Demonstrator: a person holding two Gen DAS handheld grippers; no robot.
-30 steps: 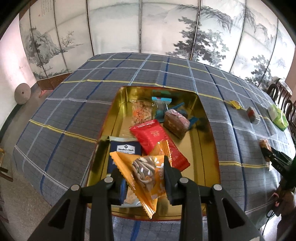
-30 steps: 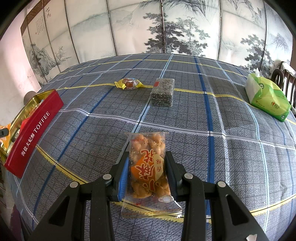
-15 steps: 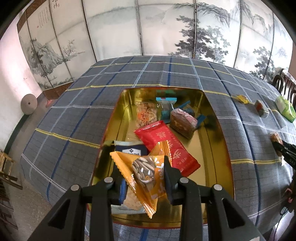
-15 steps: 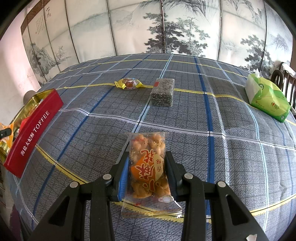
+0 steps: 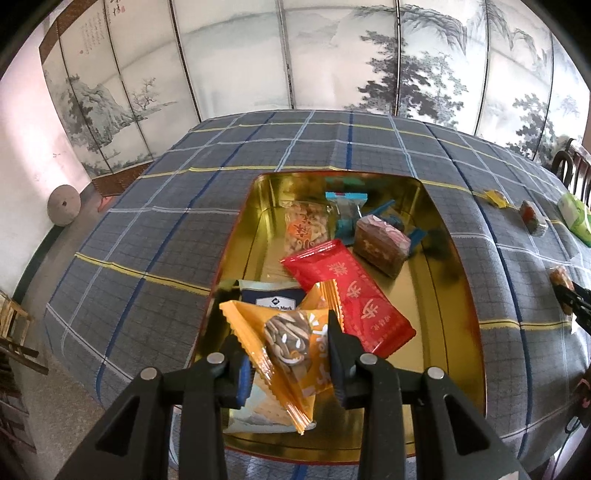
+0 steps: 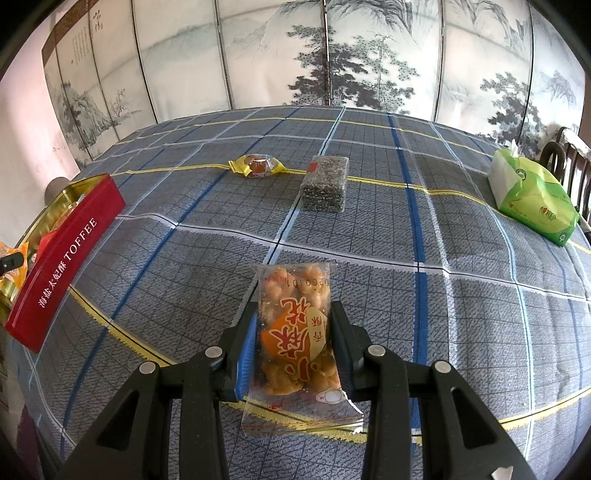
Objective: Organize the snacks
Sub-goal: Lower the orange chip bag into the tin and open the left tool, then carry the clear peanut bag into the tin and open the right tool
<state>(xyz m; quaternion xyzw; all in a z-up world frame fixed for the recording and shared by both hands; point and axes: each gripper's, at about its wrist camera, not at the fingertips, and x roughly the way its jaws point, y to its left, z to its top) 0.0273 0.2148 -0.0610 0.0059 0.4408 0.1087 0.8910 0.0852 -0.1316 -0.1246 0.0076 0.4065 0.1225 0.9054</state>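
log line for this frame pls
left gripper: shut on orange sunflower-seed packet, over gold tin | right gripper: shut on clear snack bag

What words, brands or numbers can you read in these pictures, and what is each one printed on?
"TOFFEE", after Chinese characters: red tin side.
"Mark", first word hidden: navy packet in the tin.
"260101", upside down: clear snack bag in the right tongs.
Chinese characters, unread: red packet, folding screen.
Green tissue pack: too small.
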